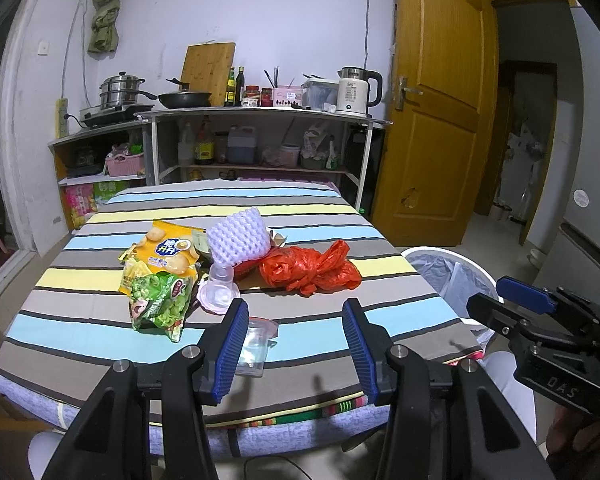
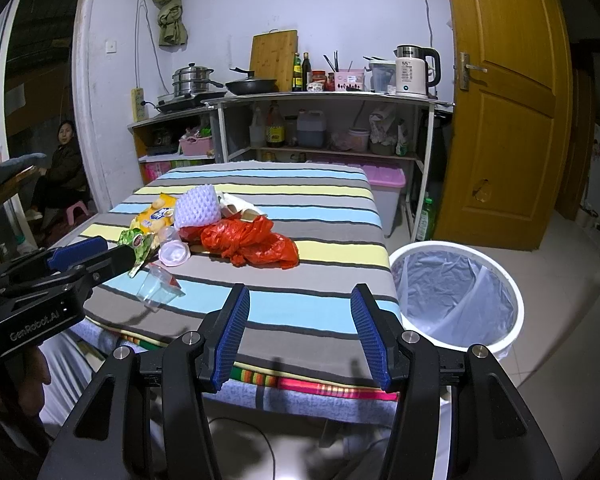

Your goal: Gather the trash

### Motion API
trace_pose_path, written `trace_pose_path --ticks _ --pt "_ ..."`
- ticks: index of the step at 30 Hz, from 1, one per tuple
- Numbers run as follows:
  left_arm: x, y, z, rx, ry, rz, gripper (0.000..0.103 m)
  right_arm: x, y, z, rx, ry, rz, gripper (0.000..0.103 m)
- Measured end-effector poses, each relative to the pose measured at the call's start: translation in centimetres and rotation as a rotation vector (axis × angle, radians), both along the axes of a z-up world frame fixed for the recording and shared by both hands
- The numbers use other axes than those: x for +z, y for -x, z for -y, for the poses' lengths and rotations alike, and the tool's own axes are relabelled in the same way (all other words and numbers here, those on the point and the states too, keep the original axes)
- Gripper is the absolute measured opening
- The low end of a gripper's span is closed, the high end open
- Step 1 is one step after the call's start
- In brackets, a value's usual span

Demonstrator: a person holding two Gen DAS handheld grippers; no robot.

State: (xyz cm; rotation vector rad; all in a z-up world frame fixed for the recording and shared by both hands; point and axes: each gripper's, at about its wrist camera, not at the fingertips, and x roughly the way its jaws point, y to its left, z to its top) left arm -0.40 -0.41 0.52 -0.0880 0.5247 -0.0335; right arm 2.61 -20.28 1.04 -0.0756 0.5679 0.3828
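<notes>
I am holding both grippers, left gripper (image 1: pixel 296 344) and right gripper (image 2: pixel 306 334), released and empty; crinkled red plastic bag (image 2: pixel 250 244) is lying beside bumpy white foam net (image 2: pixel 196 206).

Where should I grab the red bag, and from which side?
Take the red bag at its bunched, knotted middle, coming down from above and from the near edge of the table. The crumpled folds there stand up in a ridge that open jaws can pinch, while its flat edges lie thin on the cloth. The right gripper is probably the handier one, with the bin on that side.
</notes>
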Motion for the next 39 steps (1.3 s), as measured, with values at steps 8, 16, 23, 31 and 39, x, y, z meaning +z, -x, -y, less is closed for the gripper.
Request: trace_pose_path --ticks 8,16,23,31,39 --pt "0.0 0.1 -0.1 -0.005 0.009 -0.001 0.048 0.0 0.0 -0.1 0.001 -0.001 -0.002 0.054" --pt "0.0 0.3 -0.2 -0.006 0.017 0.001 0.048 -0.1 0.0 -0.2 0.003 -0.001 0.002 0.054" --pt "-0.1 0.2 -0.3 -0.005 0.019 0.0 0.048 0.0 0.2 -0.4 0.005 -0.001 0.003 0.054" --pt "-0.2 0.0 -0.7 -0.014 0.034 -0.007 0.048 -0.2 0.0 -0.9 0.017 -0.004 -0.001 0.054" --pt "-0.8 -0.8 -2.0 0.011 0.013 -0.013 0.048 -0.6 -1.1 -1.1 0.04 -0.005 -0.019 0.054"
